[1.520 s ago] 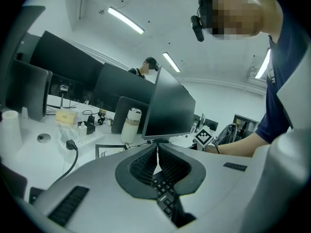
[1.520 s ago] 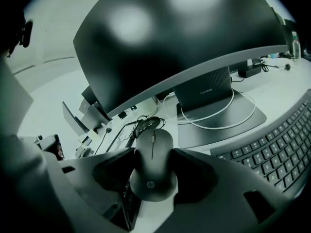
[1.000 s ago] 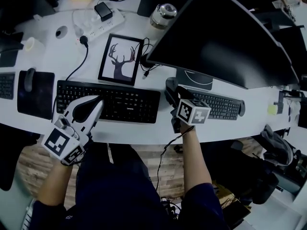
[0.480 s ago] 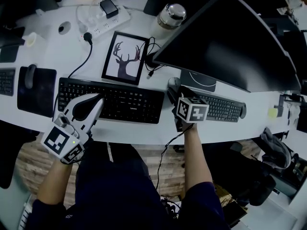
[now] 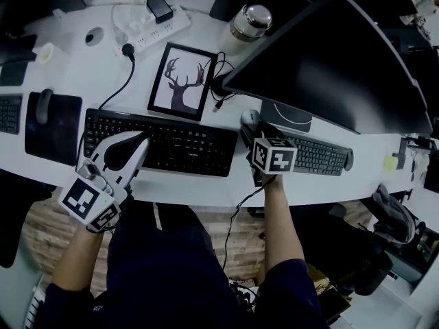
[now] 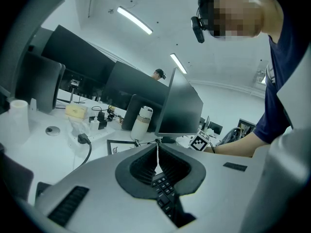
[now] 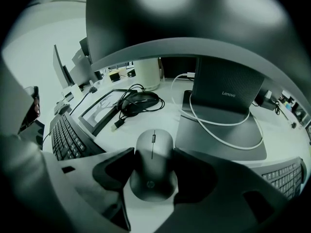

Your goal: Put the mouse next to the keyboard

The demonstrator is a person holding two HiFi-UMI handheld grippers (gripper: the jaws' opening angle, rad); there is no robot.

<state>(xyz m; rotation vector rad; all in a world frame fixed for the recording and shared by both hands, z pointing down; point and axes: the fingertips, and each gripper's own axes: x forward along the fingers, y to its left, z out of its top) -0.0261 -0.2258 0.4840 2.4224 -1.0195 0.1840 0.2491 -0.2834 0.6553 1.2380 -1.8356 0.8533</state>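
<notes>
Little shifted over the last second: right gripper (image 7: pixel 152 155) stayed clamped on the grey oval plastic mouse (image 7: pixel 152 171), resting on the white desk (image 5: pixel 82 67) just beside the flat black keyboard (image 5: pixel 171 142)'s right end, while left gripper (image 6: pixel 157 152) hung pressed together, empty; placement judged near done, release pending.

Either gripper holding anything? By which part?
Right gripper grips the mouse by its two long sides, rear half. Left gripper is shut, empty.
</notes>
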